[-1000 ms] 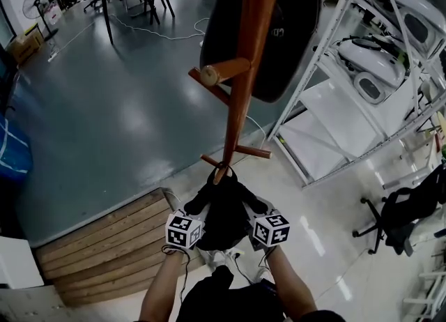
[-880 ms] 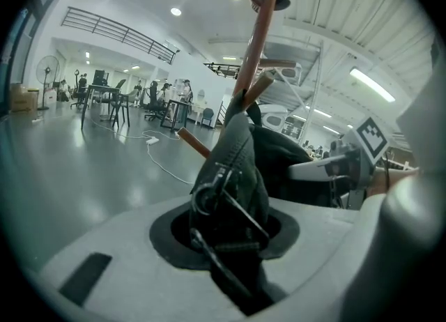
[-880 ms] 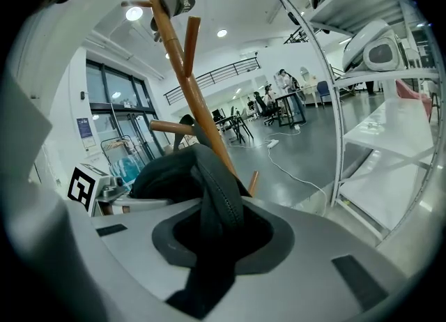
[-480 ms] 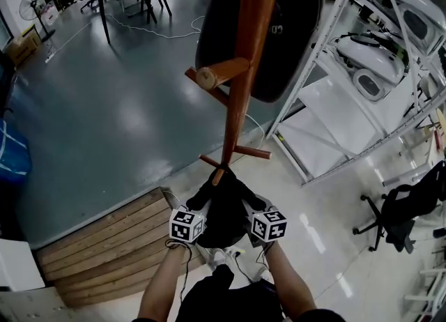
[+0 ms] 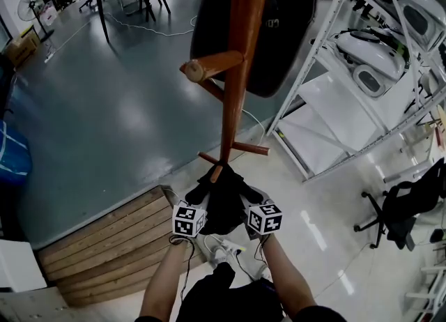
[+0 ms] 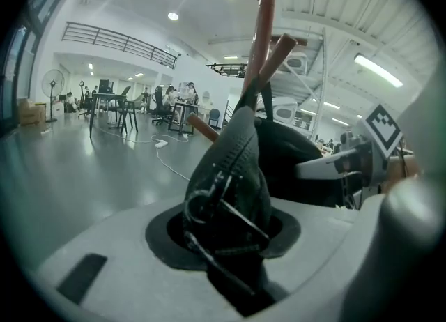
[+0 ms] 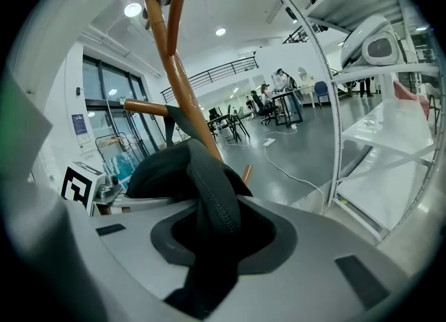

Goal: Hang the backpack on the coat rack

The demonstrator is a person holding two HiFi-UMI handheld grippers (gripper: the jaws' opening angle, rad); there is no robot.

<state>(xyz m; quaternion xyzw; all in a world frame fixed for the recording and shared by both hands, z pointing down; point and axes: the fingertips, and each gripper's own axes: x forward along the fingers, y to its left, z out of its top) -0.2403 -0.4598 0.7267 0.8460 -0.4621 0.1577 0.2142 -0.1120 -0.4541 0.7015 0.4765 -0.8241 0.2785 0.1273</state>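
Black fabric backpack (image 5: pixel 223 205) is pinched tight by the left gripper (image 5: pixel 196 198) and right gripper (image 5: pixel 249 196), with the brown wooden coat rack (image 5: pixel 233 70) close ahead of them.

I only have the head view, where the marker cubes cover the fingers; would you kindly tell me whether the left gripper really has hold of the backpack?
Observer: Yes. In the left gripper view, the left gripper is shut on a zippered fold of the backpack, with metal zip pulls right beside it.
Operator: Thank you. And the right one?
Observer: The right gripper is likewise shut on a zippered edge of the backpack.
Operator: Is a strap on a peg?
Observer: In the right gripper view, a dark strap rises to a wooden peg of the coat rack. Whether it is hooked over the peg I cannot tell.
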